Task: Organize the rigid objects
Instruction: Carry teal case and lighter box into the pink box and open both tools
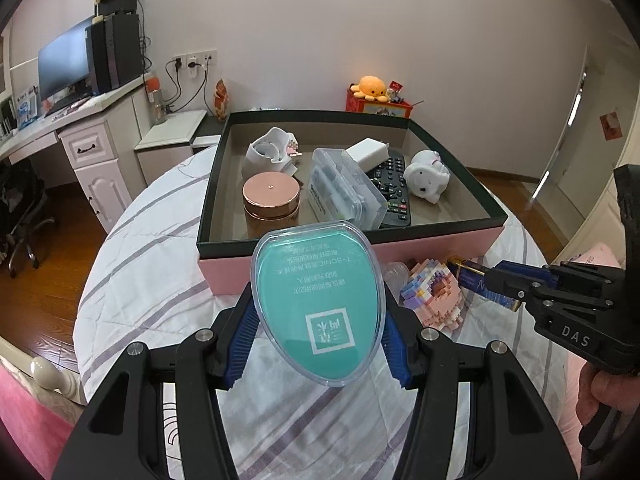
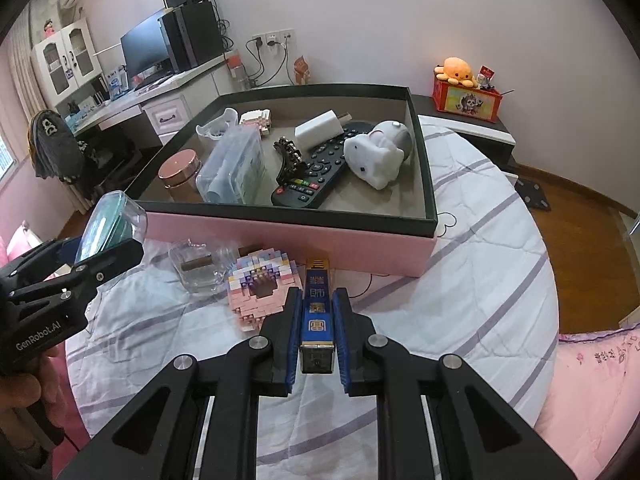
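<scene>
My left gripper (image 1: pixel 318 312) is shut on a clear oval case with a teal card (image 1: pixel 320 304), held just in front of the pink box (image 1: pixel 352 258); the case also shows in the right wrist view (image 2: pixel 110 224). My right gripper (image 2: pixel 317 304) is shut on a blue and gold bar (image 2: pixel 317 308), low over the bed beside a pink brick model (image 2: pixel 262 292). The bar also shows in the left wrist view (image 1: pixel 480 286). The box (image 2: pixel 280 236) holds a rose-gold jar (image 1: pixel 271 200), a clear plastic case (image 1: pixel 344 188), a remote (image 2: pixel 316 172), a white charger (image 2: pixel 320 128) and a white toy (image 2: pixel 378 152).
A clear glass dish (image 2: pixel 200 268) lies on the striped bedspread (image 2: pixel 460 280) left of the brick model. A black hair clip (image 2: pixel 290 156) lies in the box. A desk with a monitor (image 1: pixel 64 60) stands far left. A red box with an orange plush (image 2: pixel 466 94) sits behind.
</scene>
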{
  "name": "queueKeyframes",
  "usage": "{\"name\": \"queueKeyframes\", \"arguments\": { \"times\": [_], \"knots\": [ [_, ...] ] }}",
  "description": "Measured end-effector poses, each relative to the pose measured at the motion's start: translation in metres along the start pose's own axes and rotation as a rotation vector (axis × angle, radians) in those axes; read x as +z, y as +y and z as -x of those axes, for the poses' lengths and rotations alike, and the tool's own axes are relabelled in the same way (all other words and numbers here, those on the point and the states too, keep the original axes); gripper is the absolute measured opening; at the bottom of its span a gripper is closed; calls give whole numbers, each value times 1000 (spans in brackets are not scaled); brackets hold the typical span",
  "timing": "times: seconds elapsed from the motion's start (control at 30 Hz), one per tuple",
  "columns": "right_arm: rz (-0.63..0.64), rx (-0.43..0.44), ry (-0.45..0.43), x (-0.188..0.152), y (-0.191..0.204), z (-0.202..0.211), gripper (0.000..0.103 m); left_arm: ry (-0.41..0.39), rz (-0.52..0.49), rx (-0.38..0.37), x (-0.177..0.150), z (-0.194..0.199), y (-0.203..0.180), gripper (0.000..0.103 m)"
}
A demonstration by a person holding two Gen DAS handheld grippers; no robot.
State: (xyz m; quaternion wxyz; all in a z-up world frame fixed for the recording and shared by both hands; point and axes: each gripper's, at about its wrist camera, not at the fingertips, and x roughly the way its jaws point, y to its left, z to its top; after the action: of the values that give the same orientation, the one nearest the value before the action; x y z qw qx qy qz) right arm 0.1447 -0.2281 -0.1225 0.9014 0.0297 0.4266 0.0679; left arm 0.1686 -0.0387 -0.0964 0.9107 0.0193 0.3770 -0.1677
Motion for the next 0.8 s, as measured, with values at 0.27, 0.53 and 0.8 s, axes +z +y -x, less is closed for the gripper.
{"name": "queueKeyframes", "arguments": {
  "times": [0.27, 0.53, 0.8],
  "knots": [
    [23, 14, -43, 12, 10, 22, 16, -42, -15, -1, 13, 13, -2, 56],
    [50, 17, -108, 42, 20, 39, 16, -86, -37, -1, 47, 16, -8, 56],
    [57, -3, -145, 115, 13, 10, 16, -90, -57, -10, 110, -19, -16, 56]
  ]
}}
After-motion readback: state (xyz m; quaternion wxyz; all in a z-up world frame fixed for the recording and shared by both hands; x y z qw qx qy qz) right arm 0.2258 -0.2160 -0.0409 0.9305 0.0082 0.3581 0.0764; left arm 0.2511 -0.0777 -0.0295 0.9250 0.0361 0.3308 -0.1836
